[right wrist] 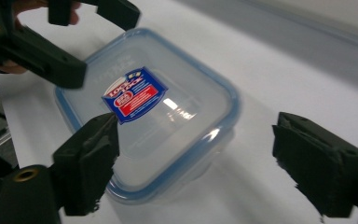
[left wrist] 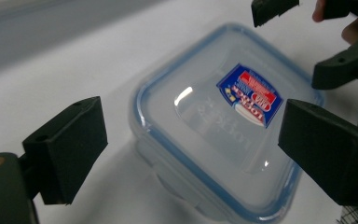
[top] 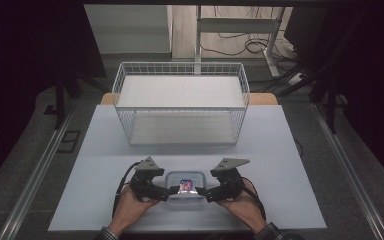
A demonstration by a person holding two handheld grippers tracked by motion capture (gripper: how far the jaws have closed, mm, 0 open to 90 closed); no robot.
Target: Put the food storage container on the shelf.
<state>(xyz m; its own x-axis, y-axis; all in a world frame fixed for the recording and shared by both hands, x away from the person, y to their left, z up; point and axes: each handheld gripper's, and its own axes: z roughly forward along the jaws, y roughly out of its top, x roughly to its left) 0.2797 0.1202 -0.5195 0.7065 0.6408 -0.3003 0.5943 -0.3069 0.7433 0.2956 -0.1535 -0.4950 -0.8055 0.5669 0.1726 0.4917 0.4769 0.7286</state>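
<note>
The left claw (top: pixel 172 191) and right claw (top: pixel 201 192) both stood spread, gripping nothing. The lidded container (top: pixel 185 187) sat on the tabletop (top: pixel 280 165) between them, just ahead of each claw's jaws. Risk: an uneven closure on the smooth lid could push the container sideways. The wire basket (top: pixel 180 102) stood well beyond; open tabletop lay around.

The container lid (right wrist: pixel 154 112) bears one sticker (right wrist: pixel 134 94) — reading "LOCK".

glossy clear plastic container (left wrist: pixel 223 135)
</note>
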